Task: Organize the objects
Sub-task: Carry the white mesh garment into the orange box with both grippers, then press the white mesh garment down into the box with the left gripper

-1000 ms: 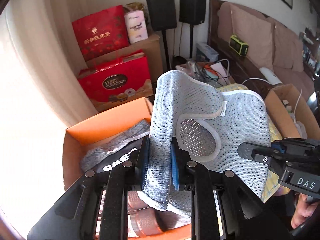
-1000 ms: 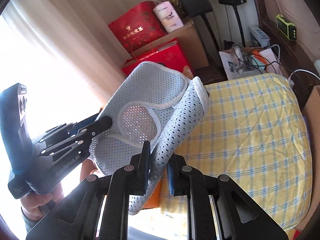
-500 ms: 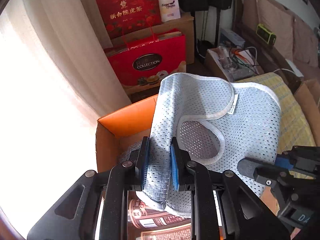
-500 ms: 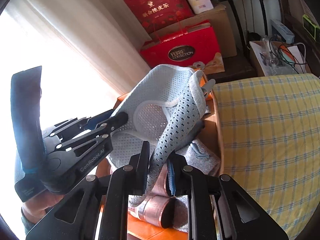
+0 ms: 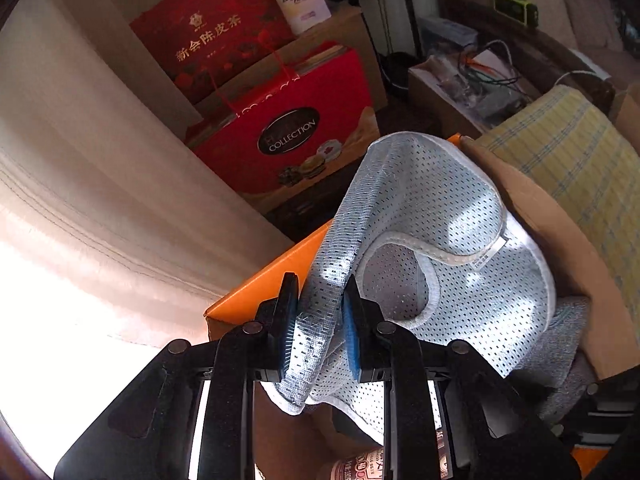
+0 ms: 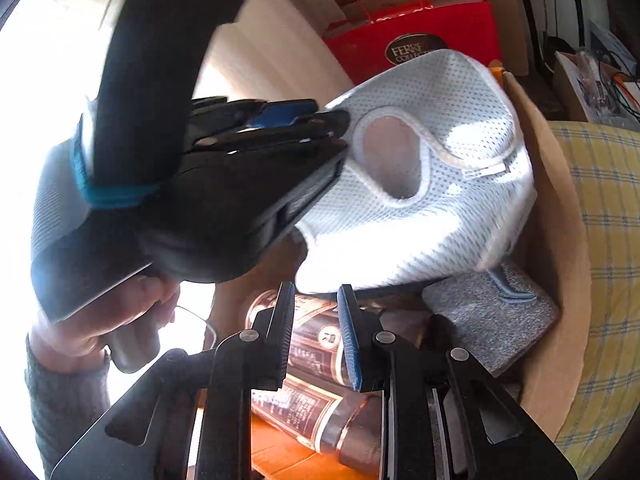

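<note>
At the bottom centre of its own view, the right gripper point(image 6: 314, 330) stands parted and grasps nothing. Just above it, mid-frame, the left gripper point(image 5: 318, 326) pinches one edge of the pale mesh vest point(image 5: 432, 264), which hangs over the orange box point(image 5: 276, 276). Red gift boxes point(image 5: 296, 136) stand behind, in the upper frame.

— What do the grippers look like?
— Left gripper point(image 5: 318, 320): black, silver screws, blue ribbed pads. Right gripper point(image 6: 316, 330) matches.
— The hand point(image 6: 104, 320)?
— Bare skin, grey knit sleeve point(image 6: 60, 400).
</note>
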`<state>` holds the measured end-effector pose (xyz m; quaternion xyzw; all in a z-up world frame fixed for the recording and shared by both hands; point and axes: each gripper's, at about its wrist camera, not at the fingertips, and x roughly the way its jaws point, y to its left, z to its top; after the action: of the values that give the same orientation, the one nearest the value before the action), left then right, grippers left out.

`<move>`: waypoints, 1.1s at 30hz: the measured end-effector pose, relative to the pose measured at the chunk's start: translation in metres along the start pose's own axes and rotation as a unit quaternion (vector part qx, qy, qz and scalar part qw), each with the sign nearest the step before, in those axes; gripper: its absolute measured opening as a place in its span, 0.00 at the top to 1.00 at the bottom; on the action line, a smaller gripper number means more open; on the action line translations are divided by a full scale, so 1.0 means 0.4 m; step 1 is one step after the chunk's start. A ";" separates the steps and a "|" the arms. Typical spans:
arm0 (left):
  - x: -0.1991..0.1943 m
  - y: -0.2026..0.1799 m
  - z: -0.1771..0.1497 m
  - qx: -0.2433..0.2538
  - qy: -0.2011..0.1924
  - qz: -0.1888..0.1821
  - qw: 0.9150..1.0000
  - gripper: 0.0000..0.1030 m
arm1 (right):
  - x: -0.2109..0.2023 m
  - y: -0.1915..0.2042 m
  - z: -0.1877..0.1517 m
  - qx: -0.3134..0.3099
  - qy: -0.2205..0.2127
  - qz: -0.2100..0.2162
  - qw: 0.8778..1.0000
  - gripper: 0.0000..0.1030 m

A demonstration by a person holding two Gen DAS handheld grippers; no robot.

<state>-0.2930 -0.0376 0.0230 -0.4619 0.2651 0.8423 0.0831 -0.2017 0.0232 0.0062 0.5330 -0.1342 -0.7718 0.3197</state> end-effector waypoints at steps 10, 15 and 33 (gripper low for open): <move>-0.029 0.070 -0.036 -0.089 -0.034 -0.008 0.995 0.34 | -0.126 -0.013 -0.011 -0.053 -0.047 -0.056 0.996 0.72; -0.077 0.101 -0.078 -0.126 -0.057 -0.031 0.990 0.30 | -0.183 -0.086 -0.009 -0.045 -0.066 -0.085 0.993 0.69; -0.052 -0.191 -0.114 0.052 -0.011 -0.099 0.994 0.30 | -0.294 -0.204 -0.087 0.001 -0.078 -0.093 0.993 0.59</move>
<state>-0.2184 0.0052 -0.0079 -0.4713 0.2604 0.8203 0.1929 -0.1718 0.1647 0.0344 0.4817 -0.1094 -0.8372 0.2347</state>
